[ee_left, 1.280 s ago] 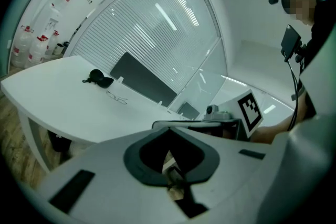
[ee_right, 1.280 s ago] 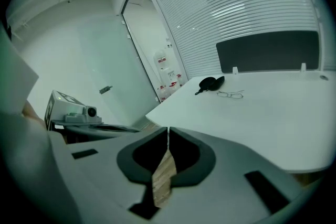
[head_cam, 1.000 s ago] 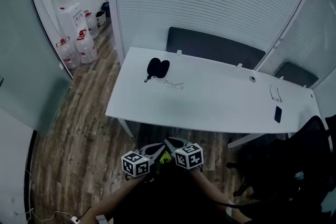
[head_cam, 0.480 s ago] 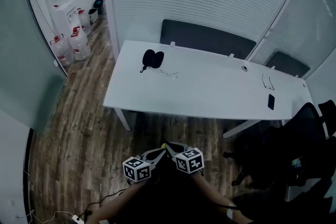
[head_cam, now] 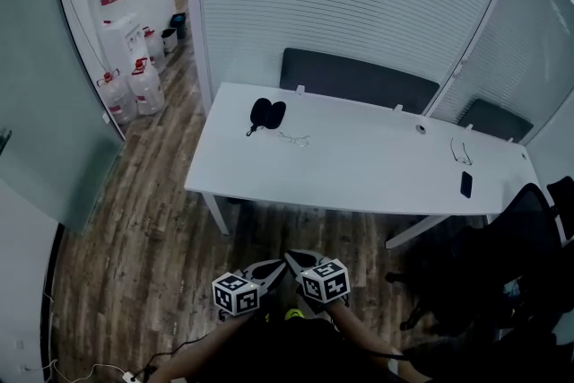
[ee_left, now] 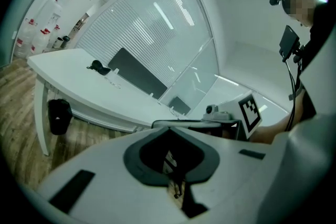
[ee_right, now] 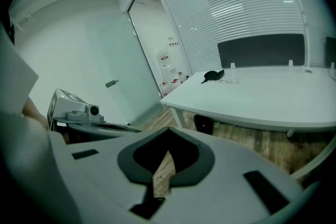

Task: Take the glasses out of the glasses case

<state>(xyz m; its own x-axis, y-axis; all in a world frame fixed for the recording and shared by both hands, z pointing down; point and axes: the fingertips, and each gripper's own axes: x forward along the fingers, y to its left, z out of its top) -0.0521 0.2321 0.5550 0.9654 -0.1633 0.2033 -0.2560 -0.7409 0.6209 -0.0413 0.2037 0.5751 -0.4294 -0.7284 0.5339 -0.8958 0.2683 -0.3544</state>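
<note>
A black glasses case [head_cam: 267, 113] lies open near the far left corner of the white table [head_cam: 377, 170], with a pair of thin-framed glasses [head_cam: 296, 138] on the tabletop just to its right. Both grippers hang low, close to my body, well short of the table. The left gripper [head_cam: 269, 268] and the right gripper [head_cam: 300, 258] are side by side, both shut on nothing. In the left gripper view the case [ee_left: 97, 65] is far off beyond the shut left gripper [ee_left: 170, 131]. The right gripper view shows the case [ee_right: 213, 75] and glasses [ee_right: 229, 81] beyond the shut right gripper [ee_right: 168, 131].
A second pair of glasses [head_cam: 460, 152] and a dark phone [head_cam: 465, 184] lie at the table's right end. A black office chair [head_cam: 529, 247] stands at right. A water dispenser [head_cam: 117, 22] and bottles [head_cam: 134, 83] stand at left. A black bin [ee_left: 59, 115] sits under the table.
The head view has swayed, so the table shifts slightly in frame. Both grippers stay shut, side by side and low near my body, far from the case.
</note>
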